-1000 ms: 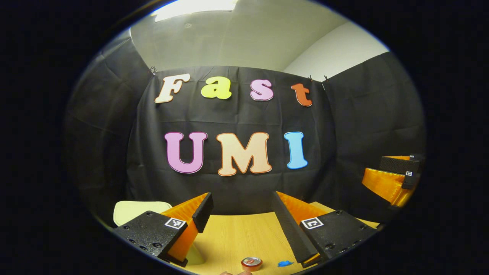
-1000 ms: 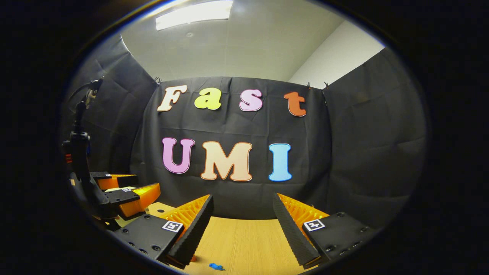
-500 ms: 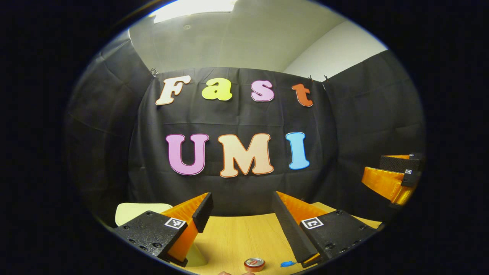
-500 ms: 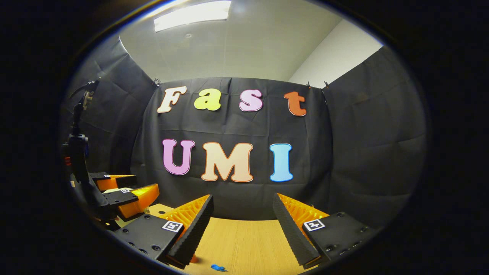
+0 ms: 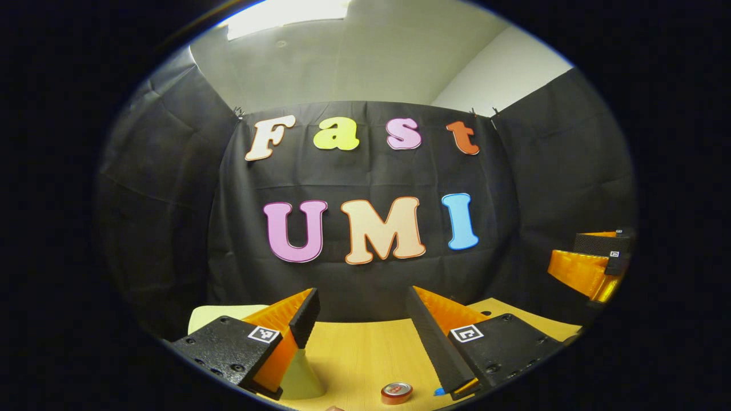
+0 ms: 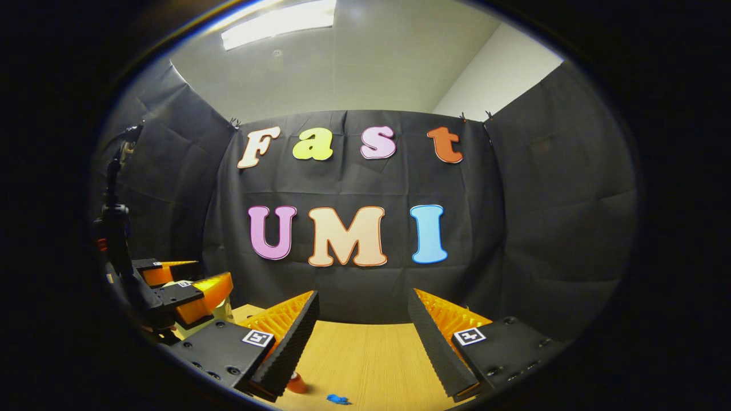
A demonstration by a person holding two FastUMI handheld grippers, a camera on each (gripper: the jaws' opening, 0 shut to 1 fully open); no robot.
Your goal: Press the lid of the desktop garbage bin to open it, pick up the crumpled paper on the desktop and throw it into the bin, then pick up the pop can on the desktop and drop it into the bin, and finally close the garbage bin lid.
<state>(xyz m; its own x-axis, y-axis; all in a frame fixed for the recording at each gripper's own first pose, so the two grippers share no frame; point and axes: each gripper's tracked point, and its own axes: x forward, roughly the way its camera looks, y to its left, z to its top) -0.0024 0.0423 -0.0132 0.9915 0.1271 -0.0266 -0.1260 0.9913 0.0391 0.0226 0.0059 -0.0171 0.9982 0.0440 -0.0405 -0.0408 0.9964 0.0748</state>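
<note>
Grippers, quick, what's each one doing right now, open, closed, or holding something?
Left gripper: jaws open, holding nothing.
Right gripper: jaws open, holding nothing.

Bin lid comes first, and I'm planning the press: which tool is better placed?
Probably left. The bin sits just under the left tool, by its left finger. The right tool faces bare table.

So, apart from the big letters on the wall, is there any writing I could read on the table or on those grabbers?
On the can: marks on its top, too small to read.
On the left gripper: square tags, black-and-white patterns, no words.
On the right gripper: the same kind of patterns, no words.
</note>
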